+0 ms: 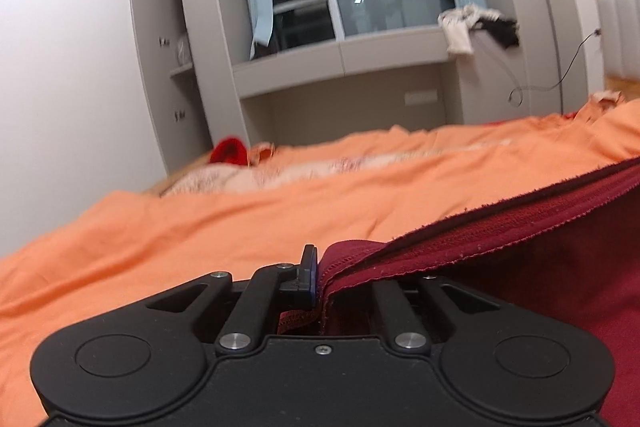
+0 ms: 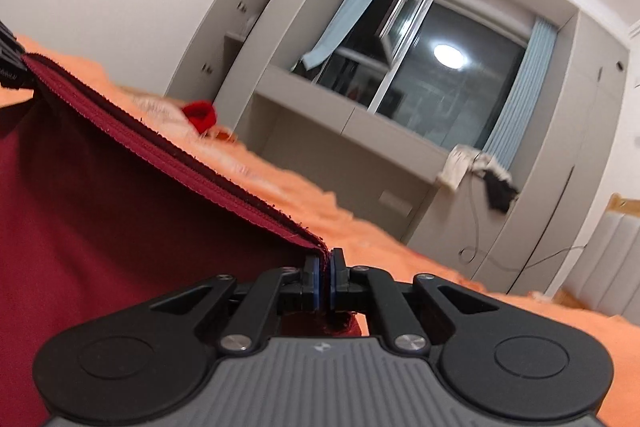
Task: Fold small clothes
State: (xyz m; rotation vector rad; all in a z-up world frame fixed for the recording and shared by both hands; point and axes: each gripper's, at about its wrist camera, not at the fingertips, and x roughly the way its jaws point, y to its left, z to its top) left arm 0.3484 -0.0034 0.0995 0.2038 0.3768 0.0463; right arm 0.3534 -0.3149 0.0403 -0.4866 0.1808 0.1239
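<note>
On my far left a grey wardrobe door (image 1: 154,39) stands open against the white wall, and a small bright red garment (image 1: 229,151) lies at the far edge of the bed. The orange bedcover (image 1: 200,223) spreads across the whole lower view, rumpled, with a pale patterned patch (image 1: 240,179) showing near the red piece.

My left claw (image 1: 318,279) is pinched down to almost nothing on one corner of the dark red garment (image 1: 540,267); the cloth drapes over its right finger, so I see only the left finger (image 1: 308,263) clearly. From there the garment's stitched hem (image 1: 520,223) runs taut up and to the right, lifted above the bedcover.

In the right wrist view, that same hem (image 2: 168,151) comes in from the upper left, where the edge of the left claw shows, and ends at my right claw (image 2: 325,279). This one is also closed tight, its blue pads (image 2: 317,277) clamping the opposite corner, with a little cloth bunched behind them. The garment hangs as a dark red sheet (image 2: 120,227) between the two claws.

Beyond the bed I see the window (image 2: 440,79) with pale blue curtains (image 2: 516,87), white and black clothes (image 2: 476,167) heaped on the sill, a cable (image 2: 472,227) trailing down the cabinet, and a padded headboard (image 2: 612,255) at the far right.
</note>
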